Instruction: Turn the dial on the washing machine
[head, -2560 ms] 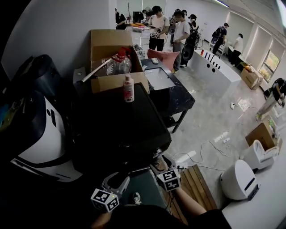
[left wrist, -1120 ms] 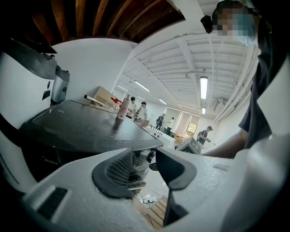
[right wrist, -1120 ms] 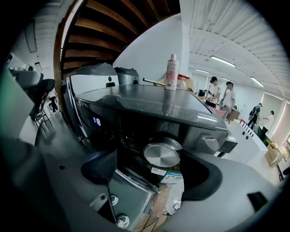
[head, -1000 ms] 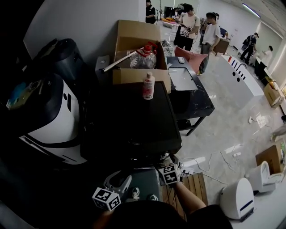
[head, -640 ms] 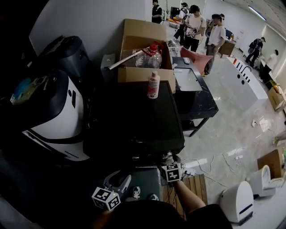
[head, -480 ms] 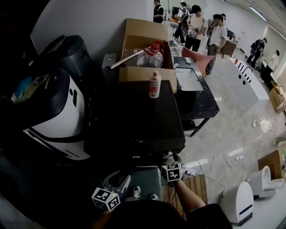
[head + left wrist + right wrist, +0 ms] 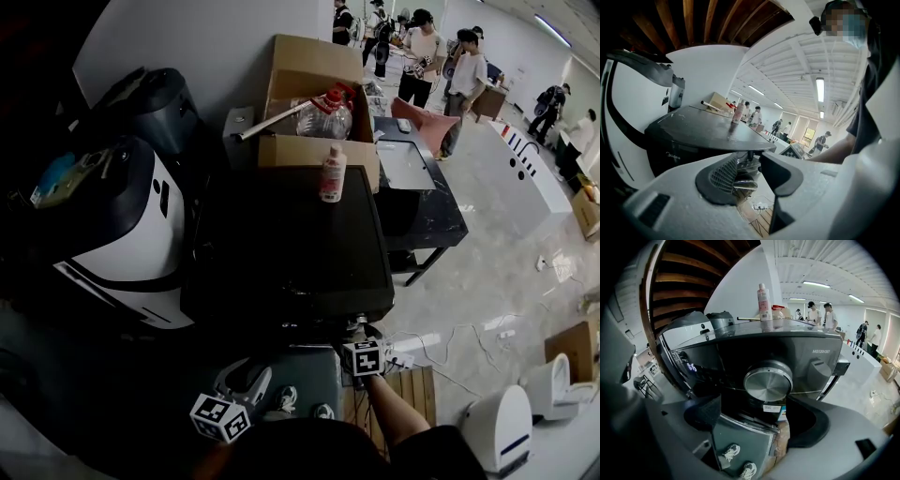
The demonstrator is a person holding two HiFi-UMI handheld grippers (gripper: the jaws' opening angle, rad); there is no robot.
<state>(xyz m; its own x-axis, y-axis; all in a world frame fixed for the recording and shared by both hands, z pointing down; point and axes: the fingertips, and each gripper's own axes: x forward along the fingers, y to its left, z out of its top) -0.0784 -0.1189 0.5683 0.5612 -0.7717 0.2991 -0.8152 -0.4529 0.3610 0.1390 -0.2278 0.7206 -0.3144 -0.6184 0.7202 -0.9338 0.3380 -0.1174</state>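
- Down at the front edge of the washing machine (image 7: pixel 291 246), my right gripper (image 7: pixel 357 330) is tucked in close under the black lid, and my bare forearm (image 7: pixel 398 420) reaches up to it from the bottom of the head view.
- The right gripper view is clear: the jaws are spread wide with nothing pinched. The silver dial (image 7: pixel 768 380) sits dead ahead on the machine's dark front panel, framed between the two pads and a touch above them.
- Both pads stand clear of the dial, one off to each side.
- My left gripper (image 7: pixel 251 377) hangs lower and further left, in front of the machine. It is tipped upward, with its marker cube (image 7: pixel 220 417) nearest me.
- In the left gripper view the jaws are parted by a narrow gap and hold nothing, and the machine's lid runs off above them.
- Up top, a pink-and-white bottle (image 7: pixel 331 173) stands upright near the lid's far edge.
- Behind it, an open cardboard box (image 7: pixel 291 150) holds a big clear jug (image 7: pixel 323 117) with a red cap. A long pale rod (image 7: pixel 272 122) pokes out of the box over its left wall.
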